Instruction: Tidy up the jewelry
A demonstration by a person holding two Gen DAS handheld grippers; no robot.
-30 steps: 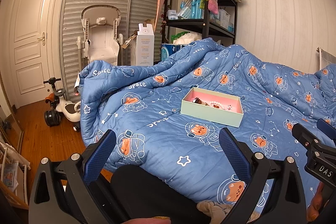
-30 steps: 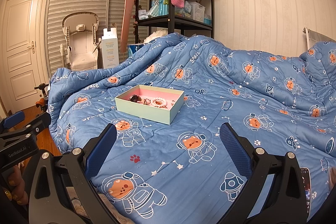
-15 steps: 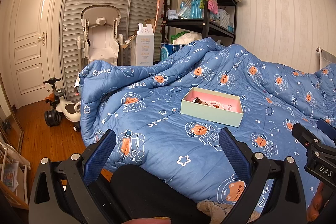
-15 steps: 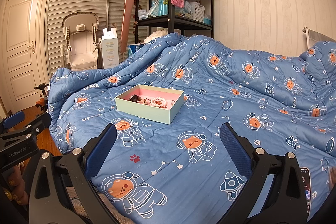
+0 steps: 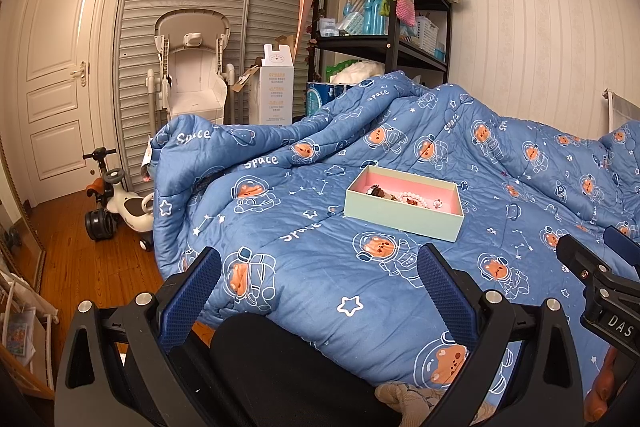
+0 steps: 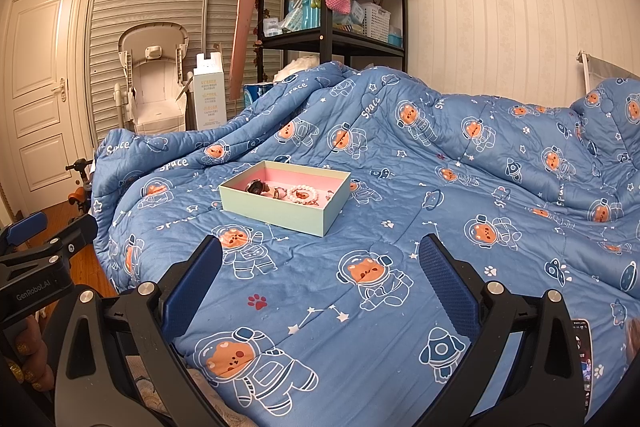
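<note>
Right wrist view: our right claw (image 6: pixel 320 267) hangs spread wide and empty above the blue quilt (image 6: pixel 460 187), and the left claw (image 5: pixel 318 281) is spread and empty too. The mint jewelry box (image 6: pixel 280 213) sits ahead on the bed, with a watch (image 6: pixel 256 186) and a bead bracelet (image 6: pixel 303 193) jumbled inside. We should come in over the rim and pinch one piece. Soft bedding may tip the box; the shelf unit (image 6: pixel 328 35) stands well clear.

The box (image 6: pixel 286 203) lies on the bed (image 6: pixel 440 219) ahead of the fingers (image 6: pixel 192 283), jewelry (image 6: pixel 288 191) inside; the shelf (image 6: pixel 336 35) stands behind it, beyond the bed.
</note>
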